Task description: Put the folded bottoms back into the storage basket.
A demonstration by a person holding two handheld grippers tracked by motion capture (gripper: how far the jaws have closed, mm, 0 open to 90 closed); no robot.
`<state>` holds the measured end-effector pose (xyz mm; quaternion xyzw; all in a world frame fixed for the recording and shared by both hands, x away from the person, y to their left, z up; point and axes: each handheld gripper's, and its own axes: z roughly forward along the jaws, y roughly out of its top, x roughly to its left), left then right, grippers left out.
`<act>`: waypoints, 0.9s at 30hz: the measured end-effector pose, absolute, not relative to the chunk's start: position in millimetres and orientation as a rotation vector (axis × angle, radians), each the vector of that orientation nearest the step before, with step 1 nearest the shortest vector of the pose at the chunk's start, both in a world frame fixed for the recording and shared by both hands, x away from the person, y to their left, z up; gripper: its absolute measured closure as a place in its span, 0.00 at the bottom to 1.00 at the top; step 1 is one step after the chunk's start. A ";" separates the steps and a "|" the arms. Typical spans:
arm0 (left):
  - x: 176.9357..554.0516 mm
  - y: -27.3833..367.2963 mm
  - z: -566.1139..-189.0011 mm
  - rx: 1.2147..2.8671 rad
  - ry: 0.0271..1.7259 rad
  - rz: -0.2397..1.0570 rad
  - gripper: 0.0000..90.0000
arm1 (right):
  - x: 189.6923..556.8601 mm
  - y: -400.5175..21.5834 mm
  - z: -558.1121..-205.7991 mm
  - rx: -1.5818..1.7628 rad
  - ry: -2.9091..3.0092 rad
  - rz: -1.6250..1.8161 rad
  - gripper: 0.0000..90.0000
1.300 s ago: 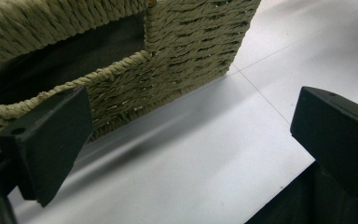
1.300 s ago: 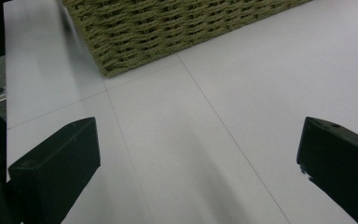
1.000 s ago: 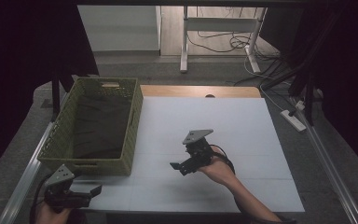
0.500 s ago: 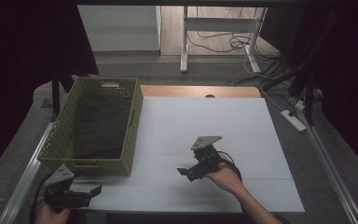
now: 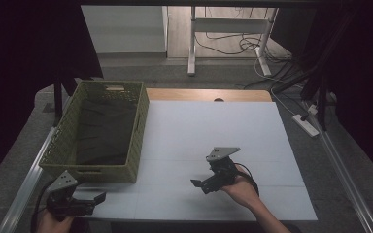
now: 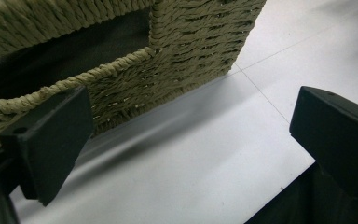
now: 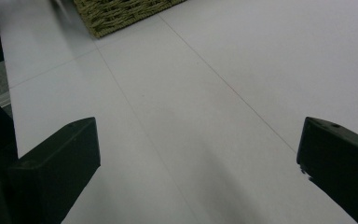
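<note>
High view has the left gripper [image 5: 97, 197] gaping empty just beside the woven basket [image 5: 138, 121], the right gripper [image 5: 197, 184] agape over bare table [image 5: 184, 126]; a careless swing could shove that basket.

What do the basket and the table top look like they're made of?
The basket looks like woven, twisted fibre, maybe seagrass or paper rope: olive, matt, its strands plainly braided. The table top seems a smooth white laminate or board with a faint sheen and thin seam lines.
</note>
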<state>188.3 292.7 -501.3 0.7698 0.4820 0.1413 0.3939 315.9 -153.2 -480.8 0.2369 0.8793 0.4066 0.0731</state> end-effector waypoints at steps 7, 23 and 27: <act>188.4 292.2 -501.3 1.958 1.221 0.357 0.01 | 308.8 -163.4 -482.0 0.726 2.623 1.214 0.00; 188.9 292.8 -501.5 1.956 1.219 0.348 0.01 | 297.6 -181.2 -486.3 0.772 2.602 1.183 0.00; 189.0 292.8 -501.6 1.957 1.219 0.347 0.01 | 293.7 -186.7 -488.3 0.780 2.598 1.161 0.00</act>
